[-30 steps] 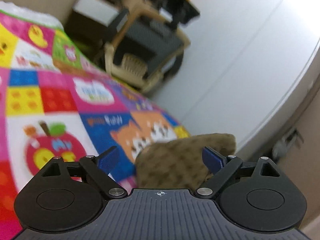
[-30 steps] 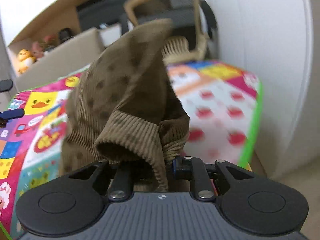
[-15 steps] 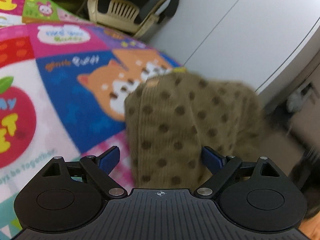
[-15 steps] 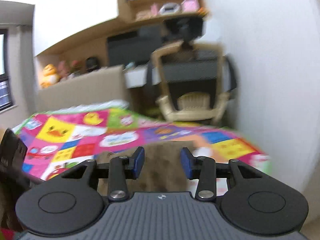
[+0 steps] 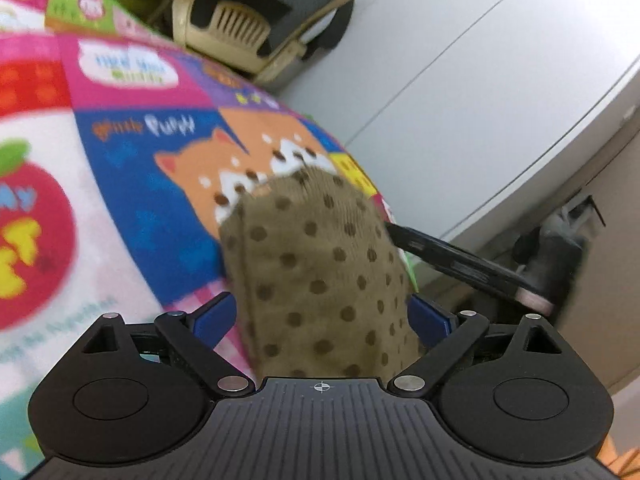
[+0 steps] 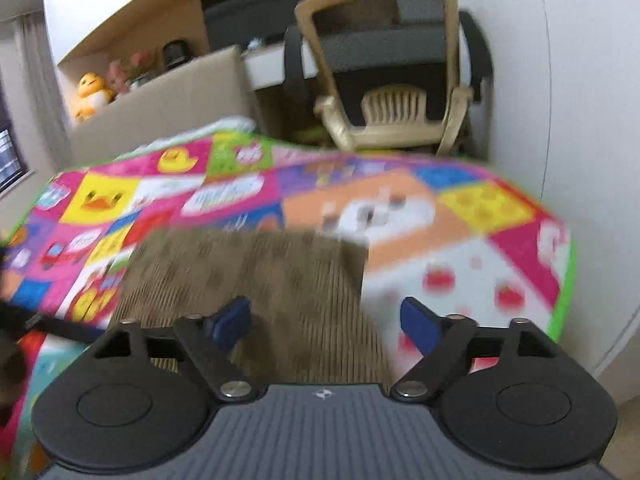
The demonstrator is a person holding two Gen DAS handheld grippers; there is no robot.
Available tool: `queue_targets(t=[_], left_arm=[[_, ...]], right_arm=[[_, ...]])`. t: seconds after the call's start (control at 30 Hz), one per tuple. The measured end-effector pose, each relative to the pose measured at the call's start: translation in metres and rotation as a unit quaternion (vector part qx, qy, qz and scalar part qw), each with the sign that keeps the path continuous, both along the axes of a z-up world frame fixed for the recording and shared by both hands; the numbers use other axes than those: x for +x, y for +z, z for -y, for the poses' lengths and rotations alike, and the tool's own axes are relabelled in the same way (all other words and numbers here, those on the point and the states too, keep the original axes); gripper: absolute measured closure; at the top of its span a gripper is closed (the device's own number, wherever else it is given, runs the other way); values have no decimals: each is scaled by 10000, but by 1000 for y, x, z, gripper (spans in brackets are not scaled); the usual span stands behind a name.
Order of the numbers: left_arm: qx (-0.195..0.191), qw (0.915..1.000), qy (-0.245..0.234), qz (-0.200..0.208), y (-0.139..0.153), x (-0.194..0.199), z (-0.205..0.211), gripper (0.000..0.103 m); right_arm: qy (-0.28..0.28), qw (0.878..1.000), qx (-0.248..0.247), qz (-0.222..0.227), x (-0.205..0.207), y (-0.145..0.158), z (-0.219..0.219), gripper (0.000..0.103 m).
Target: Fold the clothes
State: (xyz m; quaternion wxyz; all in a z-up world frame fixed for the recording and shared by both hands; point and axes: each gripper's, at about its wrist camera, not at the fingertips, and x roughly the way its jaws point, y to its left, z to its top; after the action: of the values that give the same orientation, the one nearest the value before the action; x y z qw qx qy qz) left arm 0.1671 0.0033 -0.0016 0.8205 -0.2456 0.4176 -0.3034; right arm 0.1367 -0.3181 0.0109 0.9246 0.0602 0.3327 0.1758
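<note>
**Corduroy garment down on the play mat, both claws spread**

Brown dotted corduroy garment (image 5: 320, 264) fills the gap of the left gripper (image 5: 320, 318) in the left wrist view; its blue pads stand wide at either edge of the cloth, not pinching it. Beyond lies the colourful mat (image 5: 120, 160), and to the right a dark bar, probably the other gripper.

Right wrist view, blurred: the right gripper (image 6: 326, 322) has just been opening, jaws apart, garment (image 6: 256, 268) flat beneath and ahead, nothing gripped. A beige chair (image 6: 392, 112) stands beyond the mat (image 6: 500, 208).
</note>
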Motion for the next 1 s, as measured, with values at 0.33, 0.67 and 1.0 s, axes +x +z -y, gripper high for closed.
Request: queue_targets(t=[0.33,0.67,1.0], left_arm=[[68,9998,29,-197,-23,12,25,17],[782,9913,1054,59,-7,7,-93,18],[553,9901,1279,177,-5,-22,-153,18]], right_arm=[[650,9972,72,-372,20,-32,-57,31],[1755,9838,102,-340,49,-30,-198,32],[1868,9822,-20,-218,38,-23,-200,30]])
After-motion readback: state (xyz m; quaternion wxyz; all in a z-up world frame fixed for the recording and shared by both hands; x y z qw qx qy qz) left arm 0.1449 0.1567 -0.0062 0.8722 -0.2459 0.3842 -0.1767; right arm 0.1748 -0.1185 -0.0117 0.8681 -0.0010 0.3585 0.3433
